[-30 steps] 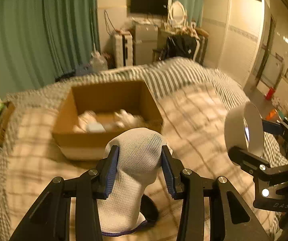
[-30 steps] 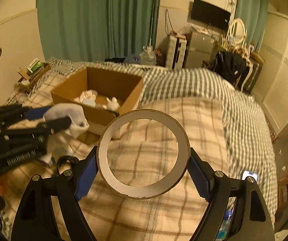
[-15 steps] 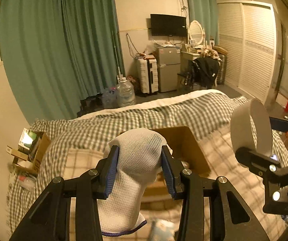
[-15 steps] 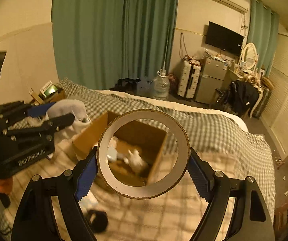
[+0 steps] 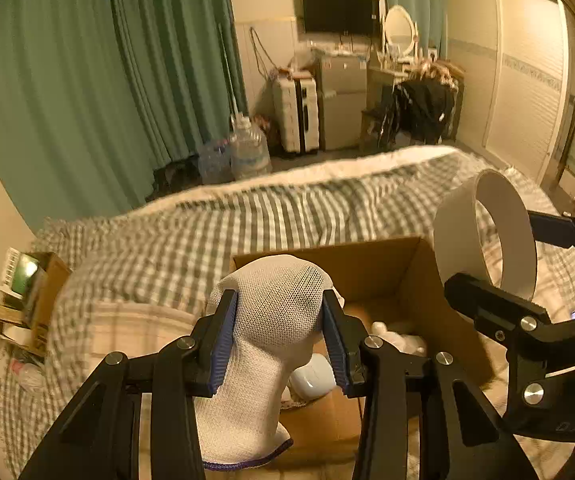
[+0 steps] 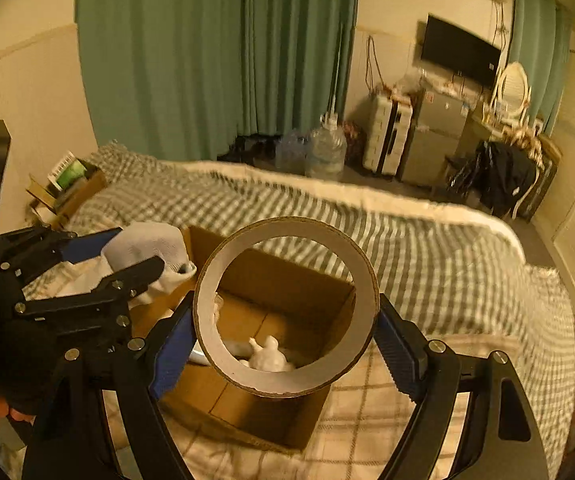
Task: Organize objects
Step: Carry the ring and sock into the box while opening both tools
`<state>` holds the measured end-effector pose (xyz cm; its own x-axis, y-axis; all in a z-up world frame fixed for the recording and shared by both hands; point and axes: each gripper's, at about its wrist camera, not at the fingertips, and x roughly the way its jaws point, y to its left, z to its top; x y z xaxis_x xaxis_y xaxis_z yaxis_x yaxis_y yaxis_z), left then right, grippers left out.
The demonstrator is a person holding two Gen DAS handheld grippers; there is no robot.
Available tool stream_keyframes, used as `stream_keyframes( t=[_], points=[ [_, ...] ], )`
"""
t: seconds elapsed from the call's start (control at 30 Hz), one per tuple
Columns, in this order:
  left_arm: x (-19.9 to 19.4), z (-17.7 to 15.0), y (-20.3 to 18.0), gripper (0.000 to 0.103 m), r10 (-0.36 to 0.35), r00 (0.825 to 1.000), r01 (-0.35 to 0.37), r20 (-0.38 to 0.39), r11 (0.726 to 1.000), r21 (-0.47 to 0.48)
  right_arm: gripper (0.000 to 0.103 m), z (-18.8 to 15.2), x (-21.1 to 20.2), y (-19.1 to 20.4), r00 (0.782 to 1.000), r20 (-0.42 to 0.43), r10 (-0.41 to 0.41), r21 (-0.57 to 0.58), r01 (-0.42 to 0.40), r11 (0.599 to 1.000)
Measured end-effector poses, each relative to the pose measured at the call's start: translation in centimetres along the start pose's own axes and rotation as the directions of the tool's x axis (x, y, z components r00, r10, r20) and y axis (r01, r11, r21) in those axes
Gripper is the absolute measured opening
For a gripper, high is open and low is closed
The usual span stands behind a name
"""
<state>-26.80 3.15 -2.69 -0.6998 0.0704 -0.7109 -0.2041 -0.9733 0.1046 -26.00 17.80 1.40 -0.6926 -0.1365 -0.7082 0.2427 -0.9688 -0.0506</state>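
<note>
The left claw point(image 5: 275, 344) squeezes a white sock point(image 5: 263, 344) between its two blue pads. The sock's round end pokes up above the pads and its cuff with a purple edge hangs down below. The claw is only partly open, just as wide as the sock. The right claw point(image 6: 285, 346) is spread wide and grips a big tape roll point(image 6: 287, 306), one pad on each side of the ring. The roll stands on edge, so you can look right through its hole. Both claws are held over an open cardboard box point(image 6: 271, 280) that sits on a bed point(image 6: 427, 248). The bed has a green and white checked blanket. The sock is above the near left side of the box, and the tape roll is above its middle. Down in the box lie some white things point(image 6: 267, 356), too blurry to name. Behind the bed are green curtains point(image 6: 215, 52), a big water jug point(image 6: 326, 152) and a suitcase point(image 6: 385, 136).
</note>
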Motion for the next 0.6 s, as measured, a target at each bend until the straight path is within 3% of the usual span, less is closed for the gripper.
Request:
stream_keyframes(
  t=[0.2, 0.37, 0.47, 0.53, 0.6],
  points=[
    [4.0, -1.6, -0.8, 0.042, -0.04, 0.998, 0.041, -0.05, 0.999, 0.024, 0.082, -2.0, 4.5, -1.3, 0.999, -0.055, 0.003, 0.038, -0.001, 0.999],
    [3.9, -2.0, -0.7, 0.05, -0.048, 0.998, 0.05, -0.032, 0.998, 0.042, 0.085, -2.5, 4.6, -1.9, 0.999, -0.036, 0.012, 0.067, -0.009, 0.998],
    [2.5, -1.9, -0.8, 0.072, -0.022, 1.0, 0.022, -0.002, 0.998, 0.051, 0.095, -2.4, 2.9, -2.6, 1.0, 0.013, 0.026, 0.103, -0.027, 0.994],
    [1.0, -1.9, -0.6, 0.076, -0.01, 1.0, 0.008, 0.03, 0.998, 0.056, 0.096, -2.2, 0.9, -3.1, 0.998, 0.055, 0.015, 0.131, -0.022, 0.991],
    [-0.4, -2.1, -0.2, 0.088, -0.013, 0.999, 0.011, 0.044, 0.999, 0.046, 0.098, -2.2, -0.7, -3.6, 0.998, 0.067, 0.008, 0.162, -0.019, 0.987]
  ],
)
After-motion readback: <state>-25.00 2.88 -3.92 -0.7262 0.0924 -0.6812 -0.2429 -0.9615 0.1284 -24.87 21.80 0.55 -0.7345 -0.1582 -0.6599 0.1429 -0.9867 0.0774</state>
